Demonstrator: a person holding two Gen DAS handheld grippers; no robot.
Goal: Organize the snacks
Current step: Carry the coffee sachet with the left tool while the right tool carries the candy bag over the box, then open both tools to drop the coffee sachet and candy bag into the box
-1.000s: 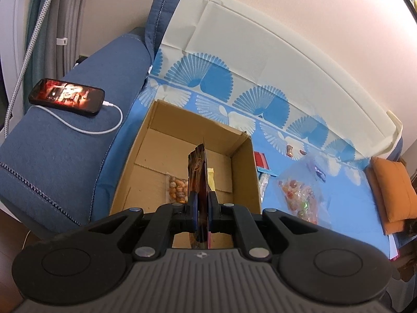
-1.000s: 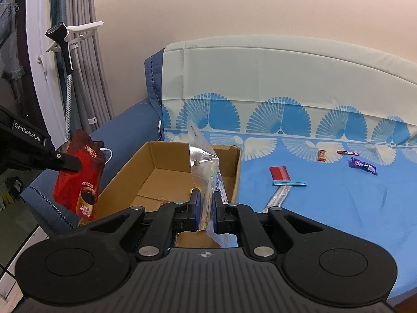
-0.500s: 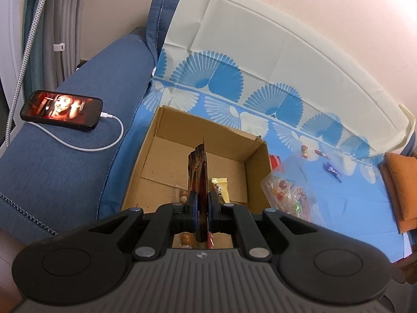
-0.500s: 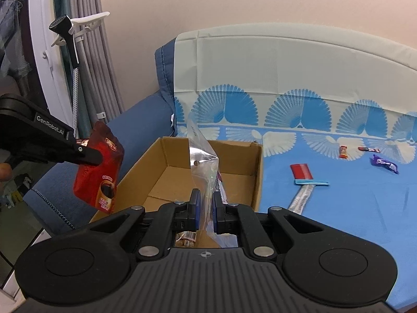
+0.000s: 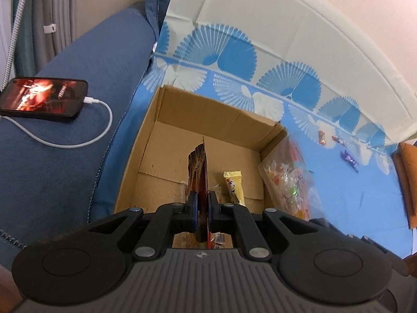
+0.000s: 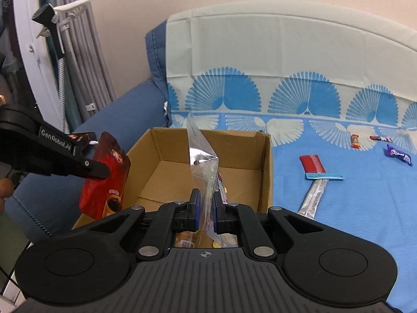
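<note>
Both jaws are gripping: your left gripper (image 5: 201, 203) is pinching a red pouch (image 6: 105, 180) at centre frame over the cardboard box (image 5: 208, 120); your right gripper (image 6: 204, 208) is clamping a clear candy bag (image 5: 286, 182). Swinging could drop either outside.

I count 1 cardboard box (image 6: 221, 154), 1 red pouch (image 6: 105, 180) at left, 1 clear candy bag (image 6: 204, 167) at center, 1 yellow bar (image 5: 234, 187) inside the box, 3 small wrapped candies (image 6: 355, 140) at right, 1 phone (image 5: 43, 101) at upper left.
</note>
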